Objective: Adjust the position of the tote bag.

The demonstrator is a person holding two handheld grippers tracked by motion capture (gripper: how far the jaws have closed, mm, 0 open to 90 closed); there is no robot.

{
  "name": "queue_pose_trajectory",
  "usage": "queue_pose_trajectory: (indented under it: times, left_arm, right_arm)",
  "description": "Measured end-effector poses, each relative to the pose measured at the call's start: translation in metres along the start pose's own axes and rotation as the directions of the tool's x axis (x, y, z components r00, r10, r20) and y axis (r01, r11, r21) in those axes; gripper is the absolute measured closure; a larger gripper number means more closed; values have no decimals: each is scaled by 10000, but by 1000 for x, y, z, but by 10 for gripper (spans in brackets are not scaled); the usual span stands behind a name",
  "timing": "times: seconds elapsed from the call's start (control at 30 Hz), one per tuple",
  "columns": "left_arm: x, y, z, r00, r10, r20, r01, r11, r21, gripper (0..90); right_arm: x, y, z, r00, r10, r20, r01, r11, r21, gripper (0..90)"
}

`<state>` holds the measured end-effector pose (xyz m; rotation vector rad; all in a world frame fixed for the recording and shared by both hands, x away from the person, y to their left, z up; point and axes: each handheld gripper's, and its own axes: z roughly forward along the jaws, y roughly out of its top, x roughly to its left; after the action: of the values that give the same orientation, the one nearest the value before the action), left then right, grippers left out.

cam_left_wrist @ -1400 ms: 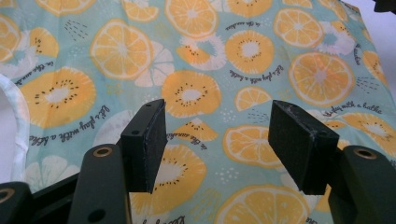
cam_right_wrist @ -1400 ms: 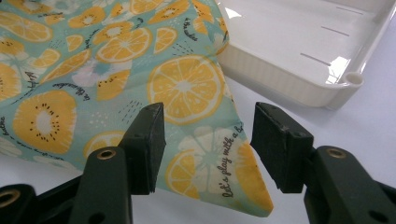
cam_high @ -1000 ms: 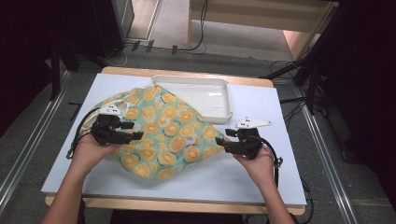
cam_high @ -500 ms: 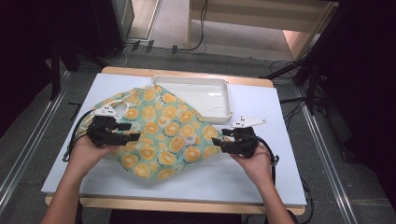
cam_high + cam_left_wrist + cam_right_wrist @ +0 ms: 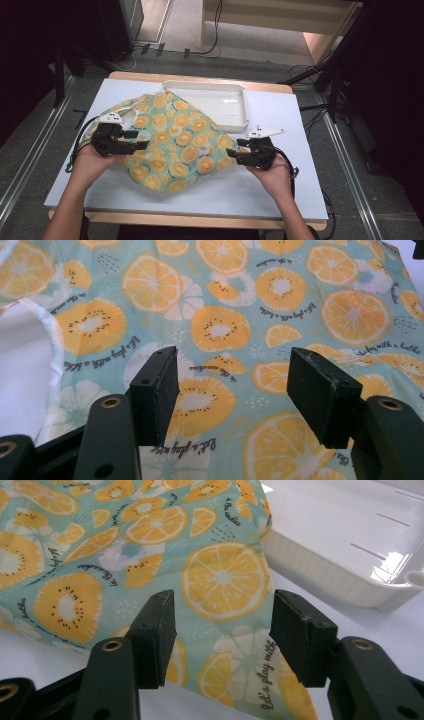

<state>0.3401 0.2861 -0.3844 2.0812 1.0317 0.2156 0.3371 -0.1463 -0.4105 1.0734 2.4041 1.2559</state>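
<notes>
Both tools gape over the cloth's [image 5: 175, 145] opposite edges.

My desk [image 5: 280, 190] has a white top with a wooden edge showing along its near and far sides. A cloth [image 5: 172, 140] printed with orange and kiwi slices on pale green lies spread over its middle, one corner lapping against the white tray [image 5: 240, 107] that sits toward the far edge. The tray looks bare inside. Beyond my desk the floor [image 5: 210, 65] is grey, with dark cables [image 5: 215, 30] running across it toward a pale wooden piece of furniture [image 5: 280, 20]. Metal rails [image 5: 25, 165] run along the floor on both sides. The surroundings to left and right are too dark to make out.
</notes>
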Motion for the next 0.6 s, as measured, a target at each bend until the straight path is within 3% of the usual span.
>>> queue_pose_trajectory:
  times: [0.2, 0.43, 0.5, 0.6]
  left_arm:
    - [4, 0, 1, 9995, -109, -301, 113, 9999, 103, 315]
    - [6, 0, 1, 9997, -220, -87, 221, 9997, 138, 285]
    - [9, -1, -1, 9989, -447, 109, 444, 9988, 218, 283]
    - [12, -1, -4, 9987, -501, 57, 499, 9986, 182, 285]
  right_arm:
    - [3, 1, 1, 9999, -86, -57, 86, 10000, 49, 440]
    - [3, 0, 0, 9999, -129, -61, 130, 9999, 87, 438]
    - [3, -1, 0, 9999, -119, -52, 120, 9999, 75, 438]
    - [2, -1, 0, 9999, -98, -70, 98, 9999, 55, 438]
